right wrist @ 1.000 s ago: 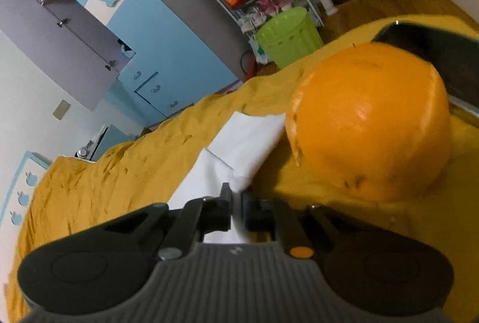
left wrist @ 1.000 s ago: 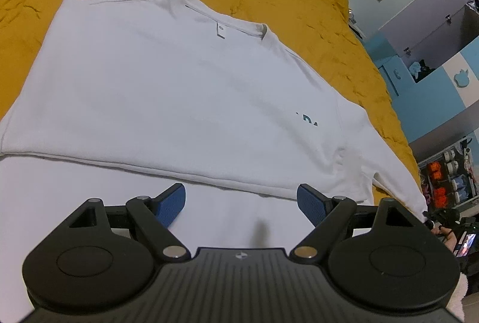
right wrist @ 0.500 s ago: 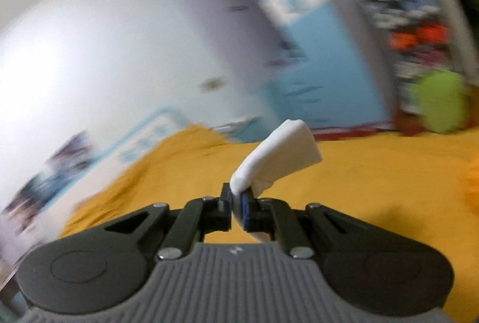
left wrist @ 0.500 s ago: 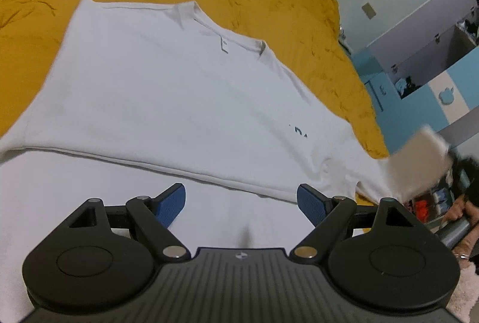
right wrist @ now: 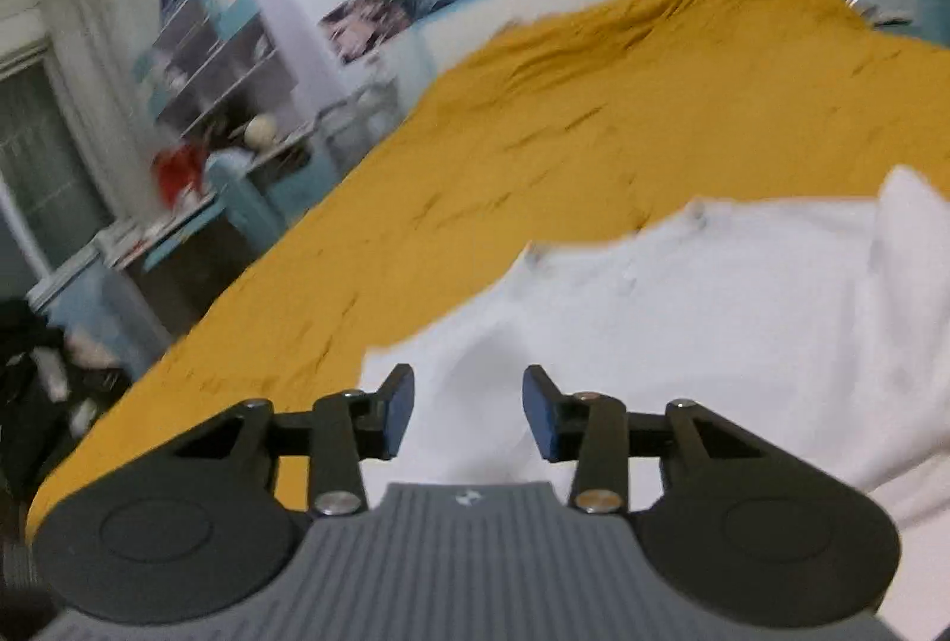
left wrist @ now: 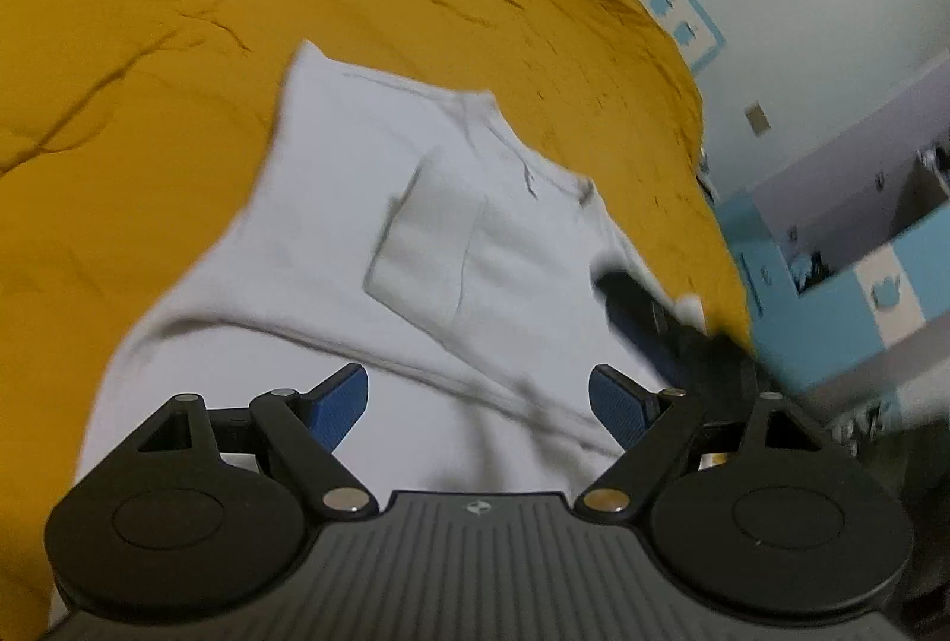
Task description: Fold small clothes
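A white sweatshirt [left wrist: 332, 237] lies flat on the mustard-yellow bed cover [left wrist: 178, 18], neck toward the far side. Its right sleeve [left wrist: 427, 231] is folded across the chest. My left gripper [left wrist: 478, 403] is open and empty, hovering over the hem. My right gripper shows in the left wrist view [left wrist: 647, 311] as a dark blur at the sweatshirt's right edge. In the right wrist view my right gripper [right wrist: 468, 412] is open and empty above the white cloth [right wrist: 742, 314].
The bed cover [right wrist: 534, 136] stretches far beyond the shirt. Blue and white cabinets [left wrist: 861, 273] stand past the bed's right edge. Shelves and a cluttered desk [right wrist: 196, 136] stand along the bed's left side in the right wrist view.
My right gripper carried the right sleeve over onto the chest, let go and opened. My left gripper stayed open over the hem while its view shifted.
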Motion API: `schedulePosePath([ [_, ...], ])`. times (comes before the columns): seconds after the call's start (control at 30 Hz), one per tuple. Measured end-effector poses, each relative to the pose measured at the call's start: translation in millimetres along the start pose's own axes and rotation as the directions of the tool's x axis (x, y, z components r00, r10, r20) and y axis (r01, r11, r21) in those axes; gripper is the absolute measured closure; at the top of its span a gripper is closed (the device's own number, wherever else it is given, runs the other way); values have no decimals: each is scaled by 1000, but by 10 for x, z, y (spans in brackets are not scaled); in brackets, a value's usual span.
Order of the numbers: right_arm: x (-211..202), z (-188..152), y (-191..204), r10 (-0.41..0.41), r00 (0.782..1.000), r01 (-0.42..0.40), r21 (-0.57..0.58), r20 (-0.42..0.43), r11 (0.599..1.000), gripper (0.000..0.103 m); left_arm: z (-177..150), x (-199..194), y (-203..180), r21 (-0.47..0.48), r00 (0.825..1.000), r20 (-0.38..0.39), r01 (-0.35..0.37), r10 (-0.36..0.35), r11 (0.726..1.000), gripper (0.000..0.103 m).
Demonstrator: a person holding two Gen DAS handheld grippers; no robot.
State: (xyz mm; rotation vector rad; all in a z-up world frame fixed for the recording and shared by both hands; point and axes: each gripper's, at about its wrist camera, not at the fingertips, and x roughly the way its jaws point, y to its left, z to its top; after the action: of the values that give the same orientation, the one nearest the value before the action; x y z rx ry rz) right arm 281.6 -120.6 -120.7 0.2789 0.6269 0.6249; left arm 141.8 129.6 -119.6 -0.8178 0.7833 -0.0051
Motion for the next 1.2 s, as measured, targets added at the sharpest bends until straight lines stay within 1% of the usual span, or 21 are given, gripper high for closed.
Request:
schedulePosePath([
  [0.03, -81, -14, -27, -13, 1000, 13, 0, 7, 1000, 64, 28, 19, 31, -16, 1000, 9, 6, -5, 1000, 4],
  [0.07, -160, -5, -97, -30, 999, 30, 10, 13, 1000, 59, 48, 57, 45, -30, 1000, 13, 9, -8, 1000, 4],
  [0.13, -368, 43, -375, -77, 997, 76, 63, 19, 995, 54, 93, 150, 82, -63, 1000, 20, 11, -10, 998, 4],
  [0.27, -710, 106, -831, -195, 980, 186, 161, 36, 969, 52, 128, 377, 151, -164, 998, 40, 48, -42, 985, 4],
  [0.33, -841, 126, -1049, -228, 973, 218, 191, 35, 957, 49, 121, 509, 191, -233, 997, 39, 71, -63, 970, 11],
  [0.4, -915, 92, -1147, -241, 970, 228, 204, 36, 952, 49, 89, 621, 199, -287, 996, 46, 92, -82, 954, 22],
  [0.47, -977, 65, -1160, -243, 969, 230, 208, 41, 951, 49, 57, 726, 186, -325, 996, 59, 80, -65, 942, 23],
  [0.53, -988, 26, -1144, -262, 963, 244, 216, 58, 945, 49, 28, 806, 181, -330, 998, 60, 54, -36, 942, 30],
  [0.63, -1008, -14, -1115, -249, 967, 232, 228, 50, 946, 49, 22, 936, 228, -368, 999, 39, -5, 21, 930, 38],
  [0.67, -1014, -25, -1123, -248, 967, 231, 234, 48, 944, 49, 12, 961, 254, -391, 999, 40, -12, 30, 920, 43],
  [0.77, -989, -35, -1173, -253, 967, 238, 237, 36, 942, 49, 5, 1026, 321, -445, 998, 65, 9, 23, 896, 43],
  [0.83, -965, -61, -1230, -266, 964, 253, 247, 22, 936, 49, 15, 1049, 343, -463, 997, 80, 37, 0, 886, 64],
  [0.87, -958, -65, -1248, -272, 962, 260, 254, 14, 932, 49, 25, 1053, 351, -466, 998, 70, 30, 4, 884, 89],
  [0.9, -949, -71, -1272, -279, 960, 267, 262, 9, 927, 49, 31, 1045, 347, -466, 998, 64, 28, 2, 884, 93],
  [0.97, -934, -73, -1323, -291, 957, 279, 272, 3, 921, 48, 41, 950, 356, -455, 993, 110, 82, -35, 887, 96],
  [1.0, -925, -70, -1336, -294, 956, 283, 272, 2, 920, 48, 67, 861, 332, -427, 987, 152, 120, -60, 896, 97],
  [1.07, -910, -63, -1354, -303, 953, 291, 270, 3, 918, 48, 119, 634, 231, -346, 964, 252, 177, -90, 921, 98],
  [1.1, -909, -56, -1353, -302, 953, 290, 270, 4, 918, 48, 150, 466, 132, -258, 945, 312, 181, -95, 949, 98],
  [1.13, -911, -47, -1354, -302, 953, 289, 272, 6, 918, 47, 161, 337, 64, -188, 931, 353, 166, -91, 968, 98],
  [1.17, -916, -42, -1361, -304, 953, 289, 281, 10, 915, 46, 153, 215, 31, -138, 919, 385, 148, -84, 979, 98],
  [1.2, -922, -39, -1379, -304, 953, 286, 296, 15, 911, 45, 132, 153, 56, -123, 916, 393, 143, -84, 982, 98],
])
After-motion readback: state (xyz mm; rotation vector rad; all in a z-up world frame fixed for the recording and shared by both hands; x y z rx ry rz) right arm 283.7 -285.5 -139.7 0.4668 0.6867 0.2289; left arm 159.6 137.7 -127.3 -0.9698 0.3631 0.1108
